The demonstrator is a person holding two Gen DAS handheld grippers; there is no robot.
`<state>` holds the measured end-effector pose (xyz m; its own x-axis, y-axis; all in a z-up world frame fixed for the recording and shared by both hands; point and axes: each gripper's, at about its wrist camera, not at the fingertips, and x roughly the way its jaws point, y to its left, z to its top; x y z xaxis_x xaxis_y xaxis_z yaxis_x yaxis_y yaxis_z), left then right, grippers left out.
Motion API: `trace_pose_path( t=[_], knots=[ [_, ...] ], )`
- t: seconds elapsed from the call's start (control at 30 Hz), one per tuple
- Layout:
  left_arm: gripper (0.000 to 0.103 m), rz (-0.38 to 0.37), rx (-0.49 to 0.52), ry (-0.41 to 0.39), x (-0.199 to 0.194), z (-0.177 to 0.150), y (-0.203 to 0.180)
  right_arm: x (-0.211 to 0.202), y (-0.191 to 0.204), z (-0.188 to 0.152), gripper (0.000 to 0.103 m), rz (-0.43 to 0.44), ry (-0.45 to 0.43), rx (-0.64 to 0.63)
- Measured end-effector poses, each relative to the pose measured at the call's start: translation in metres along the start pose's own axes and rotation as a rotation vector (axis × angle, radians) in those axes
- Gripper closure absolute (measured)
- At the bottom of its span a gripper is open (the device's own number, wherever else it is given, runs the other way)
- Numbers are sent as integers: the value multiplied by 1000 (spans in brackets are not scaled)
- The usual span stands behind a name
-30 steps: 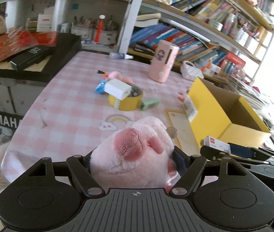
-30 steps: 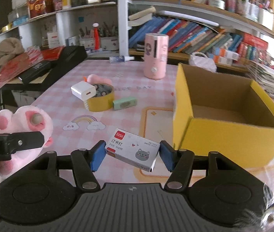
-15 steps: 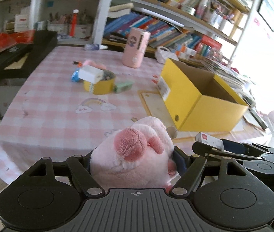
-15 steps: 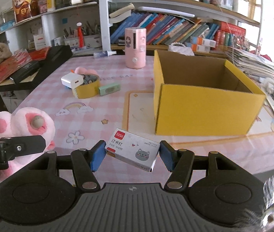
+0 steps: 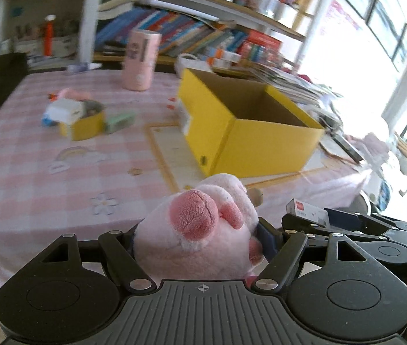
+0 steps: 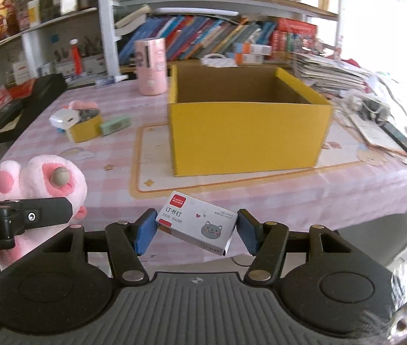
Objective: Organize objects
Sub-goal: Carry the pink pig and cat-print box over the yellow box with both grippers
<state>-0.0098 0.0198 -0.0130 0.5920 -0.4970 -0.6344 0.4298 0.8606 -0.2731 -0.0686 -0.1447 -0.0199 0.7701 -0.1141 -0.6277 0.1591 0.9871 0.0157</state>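
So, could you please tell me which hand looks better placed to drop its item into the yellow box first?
Probably the right. Its tongs hold the staple box squarely facing the yellow box; the left tongs with the pink plush toy sit off its corner.

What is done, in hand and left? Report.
Done: nothing visible in the yellow box; its floor is partly hidden. In hand: left gripper holds the pink plush toy, right gripper the staple box. Left: small yellow tub, green eraser.
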Motion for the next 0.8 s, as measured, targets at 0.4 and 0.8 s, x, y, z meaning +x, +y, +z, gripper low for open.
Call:
trace_pose_path(
  t=[0.4, 0.8],
  knots=[
    [27, -118, 117, 32, 31, 12, -46, -9, -53, -6, 45, -137, 7, 111],
    [27, -95, 123, 12, 43, 30, -52, 10, -66, 12, 45, -115, 9, 96]
  ],
)
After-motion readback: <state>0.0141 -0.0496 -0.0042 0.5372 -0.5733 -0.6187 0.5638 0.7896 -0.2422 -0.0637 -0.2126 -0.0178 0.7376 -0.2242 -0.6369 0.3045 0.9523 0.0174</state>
